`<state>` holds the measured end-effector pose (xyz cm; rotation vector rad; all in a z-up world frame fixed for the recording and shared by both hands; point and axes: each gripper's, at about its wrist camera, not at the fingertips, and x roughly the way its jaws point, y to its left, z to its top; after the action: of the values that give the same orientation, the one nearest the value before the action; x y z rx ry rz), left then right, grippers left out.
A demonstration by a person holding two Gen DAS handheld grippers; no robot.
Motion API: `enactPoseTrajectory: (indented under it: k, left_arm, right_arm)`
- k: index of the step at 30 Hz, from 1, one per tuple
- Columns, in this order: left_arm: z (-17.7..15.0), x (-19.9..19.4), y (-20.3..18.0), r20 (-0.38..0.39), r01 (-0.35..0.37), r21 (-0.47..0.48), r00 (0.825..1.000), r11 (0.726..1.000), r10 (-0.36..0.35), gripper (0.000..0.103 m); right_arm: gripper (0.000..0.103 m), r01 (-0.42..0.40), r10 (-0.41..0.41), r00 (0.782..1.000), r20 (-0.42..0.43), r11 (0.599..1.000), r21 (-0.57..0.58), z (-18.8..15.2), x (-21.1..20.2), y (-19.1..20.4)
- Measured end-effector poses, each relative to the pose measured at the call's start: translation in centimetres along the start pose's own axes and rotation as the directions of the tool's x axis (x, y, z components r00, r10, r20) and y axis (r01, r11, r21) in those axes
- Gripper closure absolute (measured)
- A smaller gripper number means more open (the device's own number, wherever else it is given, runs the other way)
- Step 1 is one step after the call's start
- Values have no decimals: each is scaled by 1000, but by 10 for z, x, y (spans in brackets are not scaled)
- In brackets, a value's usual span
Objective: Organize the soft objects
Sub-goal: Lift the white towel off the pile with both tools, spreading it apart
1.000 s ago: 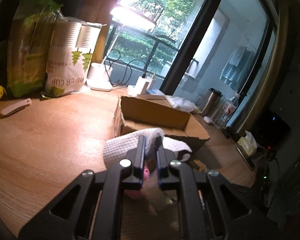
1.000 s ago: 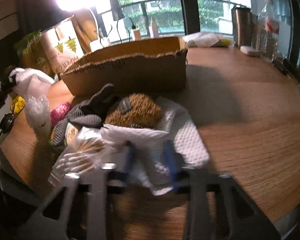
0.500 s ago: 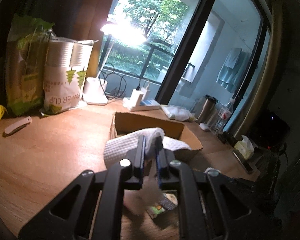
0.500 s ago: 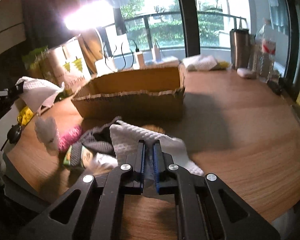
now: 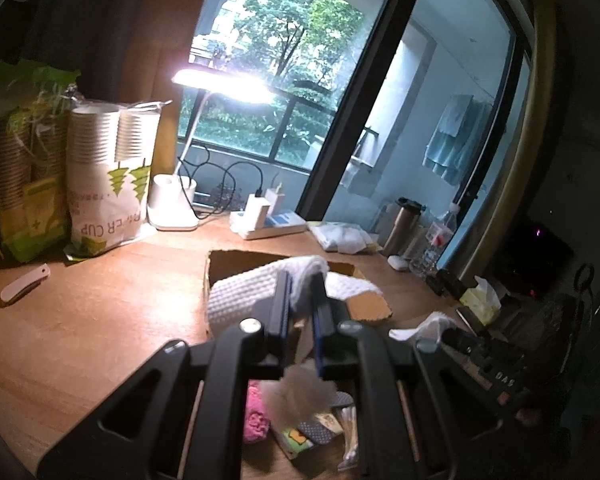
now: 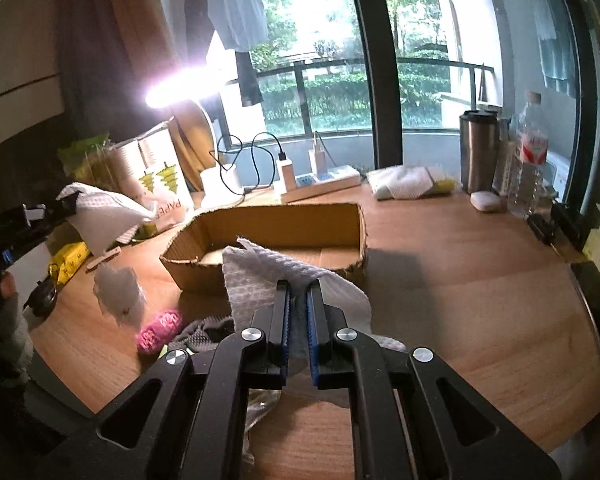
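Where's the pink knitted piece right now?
In the right wrist view the pink knitted piece lies low left on the wooden table, beside the grey knit fabric, before the cardboard box.

Waffle-textured white cloth (image 6: 260, 276); rough corrugated cardboard box (image 6: 268, 224); smooth wood-grain surface (image 6: 460, 300); matt black plastic tool (image 6: 298, 300).

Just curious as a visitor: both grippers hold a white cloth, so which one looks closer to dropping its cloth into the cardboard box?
Left: its cloth hangs at the box rim.
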<state>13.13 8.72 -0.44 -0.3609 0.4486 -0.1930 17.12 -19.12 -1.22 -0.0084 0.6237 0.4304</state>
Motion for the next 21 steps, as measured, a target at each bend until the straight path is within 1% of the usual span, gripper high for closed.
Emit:
enactPoseTrajectory:
  k: [4,9,14,21]
  left_arm:
    - [-8,9,6,-27,-3,-13,1000,1000,2,94]
    - [-24,12,24,-59,-8,-50,998,999,5,94]
    - [-37,9,47,-69,-41,-60,997,997,37,94]
    - [-46,-1,88,-70,-59,-109,996,992,52,94]
  right_arm:
    - [94,-22,22,1000,4,1000,-11,4,3,6]
    - [94,-60,60,998,-9,997,-52,7,12,29]
    - [94,-100,96,994,-46,991,-93,5,33,59]
    - [94,-165,149,983,-112,974,-152,1,70,110]
